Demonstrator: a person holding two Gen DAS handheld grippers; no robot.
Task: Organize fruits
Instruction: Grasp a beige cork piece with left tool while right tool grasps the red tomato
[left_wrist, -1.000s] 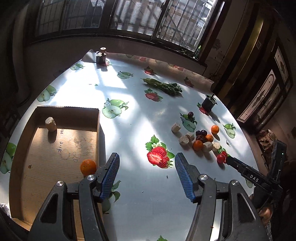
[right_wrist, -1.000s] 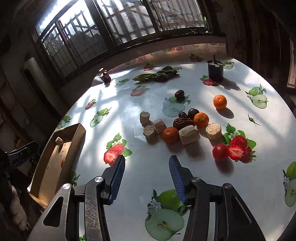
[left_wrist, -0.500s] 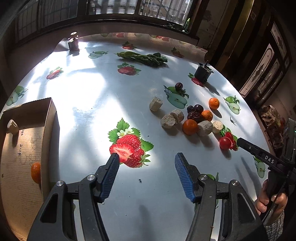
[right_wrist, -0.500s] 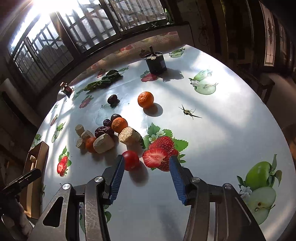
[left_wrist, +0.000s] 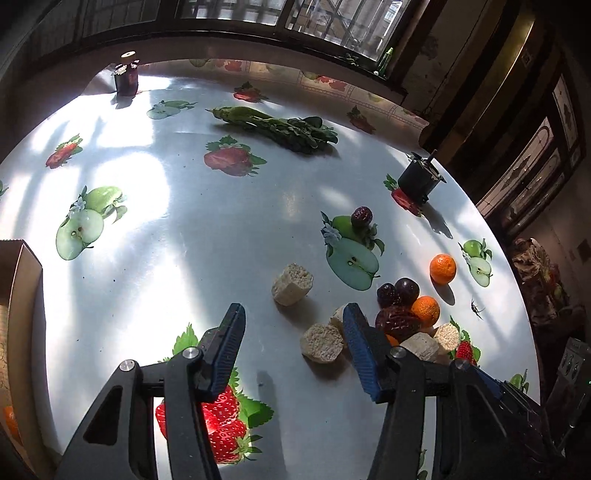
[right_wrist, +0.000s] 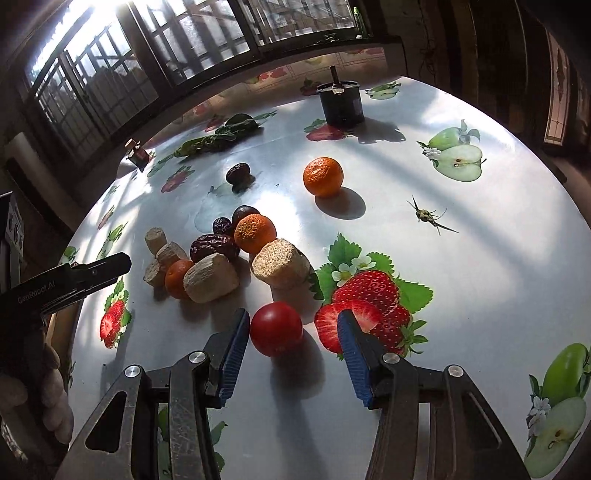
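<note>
Right hand-held gripper (right_wrist: 291, 341): jaws spread, low over the worktop (right_wrist: 461, 258). The tomato (right_wrist: 276, 328) sits between them, close against the left blue pad (right_wrist: 232, 354); contact cannot be confirmed. A clear gap separates it from the right pad. Nothing pinched.

Left hand-held gripper (left_wrist: 293, 349): jaws spread, empty, over bare worktop (left_wrist: 207, 236). Its right pad (left_wrist: 360, 350) overlaps the near edge of the pile in view; a beige chunk (left_wrist: 322, 343) lies just inside that pad.

Fruit pile, right wrist view: two mandarins (right_wrist: 255, 233), (right_wrist: 176, 278), dark dates (right_wrist: 214, 246), a round dark fruit (right_wrist: 243, 213), and beige cylindrical chunks (right_wrist: 280, 263), (right_wrist: 210, 278), all touching or nearly so. A third mandarin (right_wrist: 323, 176) stands apart, behind the pile. One date (right_wrist: 238, 173) sits alone further back. The tomato is just in front of the pile, beside a printed strawberry.

Left wrist view: a separate beige chunk (left_wrist: 292, 284) lies apart from the pile, toward the centre. The cardboard box (left_wrist: 22, 295) is at the left edge, with an orange fruit (left_wrist: 11, 421) partly visible inside at the frame edge.

Other items: greens (left_wrist: 280, 129) at the far side, a small jar (left_wrist: 126, 74) near the far edge, a black pot (right_wrist: 340, 103) on the right, an insect-like object (right_wrist: 426, 216) on the worktop.
</note>
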